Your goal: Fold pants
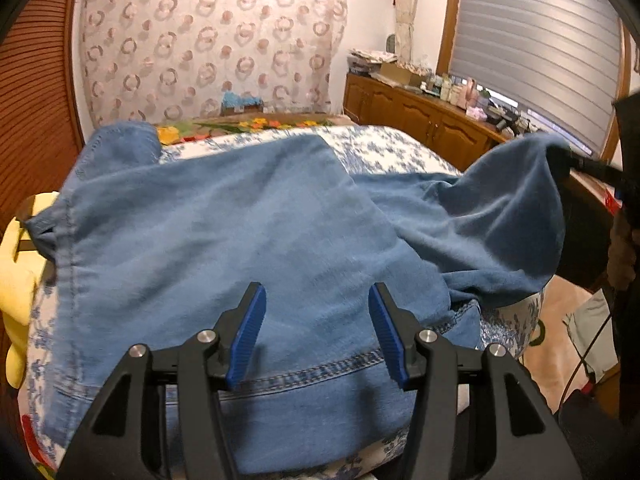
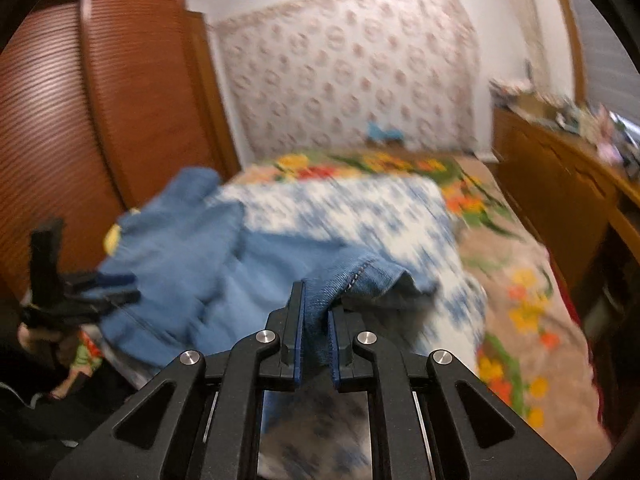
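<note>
Now left tongs spread wide over pants; right tongs clamp pants hem; no readable writing.

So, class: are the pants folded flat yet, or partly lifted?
Partly lifted: the pants lie mostly on the bed, but the right gripper holds one end raised.

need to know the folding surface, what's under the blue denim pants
Under the blue denim pants lies a white quilt with blue flower print, showing around their edges. Whatever is beneath the covered middle is hidden.
</note>
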